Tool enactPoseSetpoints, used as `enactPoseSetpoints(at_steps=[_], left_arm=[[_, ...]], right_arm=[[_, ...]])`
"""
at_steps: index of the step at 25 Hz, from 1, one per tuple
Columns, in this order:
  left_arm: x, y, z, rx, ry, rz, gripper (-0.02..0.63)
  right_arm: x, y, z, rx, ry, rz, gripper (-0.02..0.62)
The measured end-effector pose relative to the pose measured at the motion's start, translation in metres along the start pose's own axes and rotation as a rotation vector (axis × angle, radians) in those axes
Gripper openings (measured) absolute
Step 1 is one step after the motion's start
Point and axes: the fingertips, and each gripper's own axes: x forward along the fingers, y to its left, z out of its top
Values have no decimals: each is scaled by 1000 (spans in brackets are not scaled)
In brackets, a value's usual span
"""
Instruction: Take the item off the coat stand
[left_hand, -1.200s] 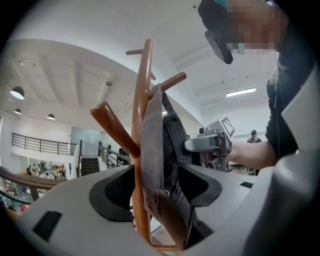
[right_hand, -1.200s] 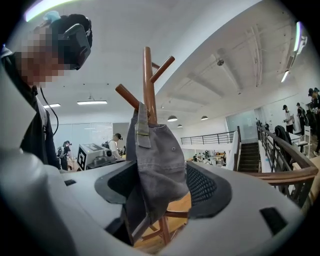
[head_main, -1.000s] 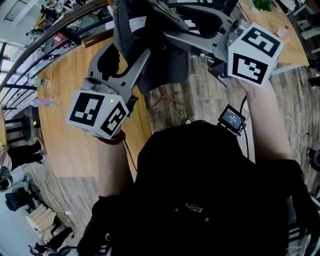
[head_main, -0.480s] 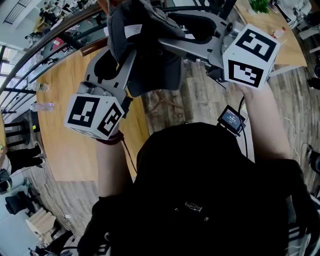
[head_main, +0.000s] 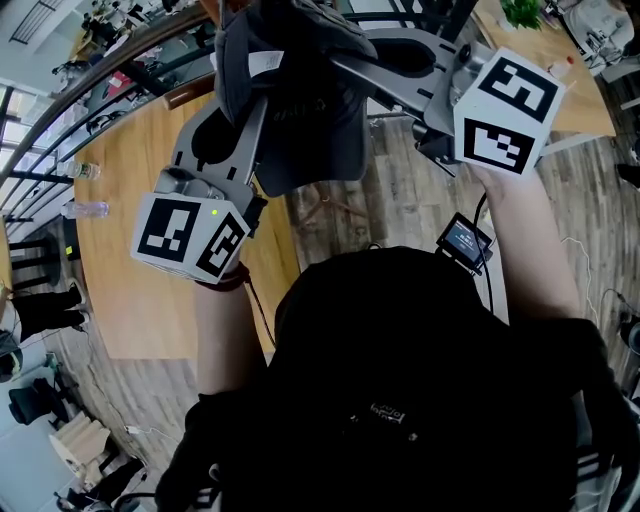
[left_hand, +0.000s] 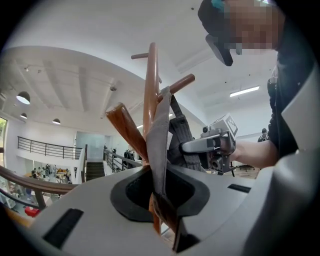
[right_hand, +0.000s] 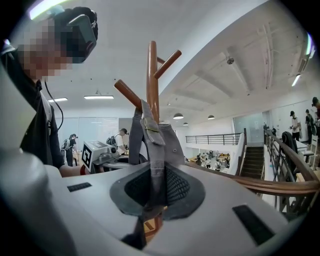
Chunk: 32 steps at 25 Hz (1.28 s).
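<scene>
A dark grey cap (head_main: 300, 100) hangs on a wooden coat stand (left_hand: 150, 85) with slanting pegs. My left gripper (head_main: 255, 105) reaches up from the left; its jaws have just been closing and now pinch the cap's flat brim (left_hand: 159, 145) edge-on. My right gripper (head_main: 345, 65) comes in from the right; its jaws have just been closing too and clamp the cap's grey fabric and strap (right_hand: 155, 145) right in front of the stand's post (right_hand: 152, 75). Each gripper sees the other across the stand: the right gripper (left_hand: 212, 145) and the left gripper (right_hand: 97, 152).
Below the cap lies a large wooden table (head_main: 130, 200) and plank floor, with two plastic bottles (head_main: 85, 208) at the table's left edge. A curved railing (head_main: 90, 90) runs behind. A small screen (head_main: 465, 240) hangs by my right forearm. Other people stand far off.
Both pairs of jaws went from wide open to closed on the cap. The cap bunched up and shifted a little up and to the left in the head view.
</scene>
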Motion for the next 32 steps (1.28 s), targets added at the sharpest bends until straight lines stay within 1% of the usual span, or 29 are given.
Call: enactPoseSetpoints(at_steps=[1,7,12,16,27,32], left_arm=[[0,-2,0,1,-3,-7,46],[1,-3,-1,-22,-15,-23,25],[0,-6,4,-8,-21,-26,20],[-2,-7,11,11,-46,-25,18],[-7,-10,23,40,-70,-31,18],[-8,-34,34,58,-80,-49,18]], right_arm=[[0,-1,0,5,0,0,37],[1,0,-3,27,5,16,37],[1,4,-1,22,6,29,35],[0,8,3,10,-8,49,35],[-4,11,15,7,-47,53,35],[-28,19,20,8,-76,64,35]])
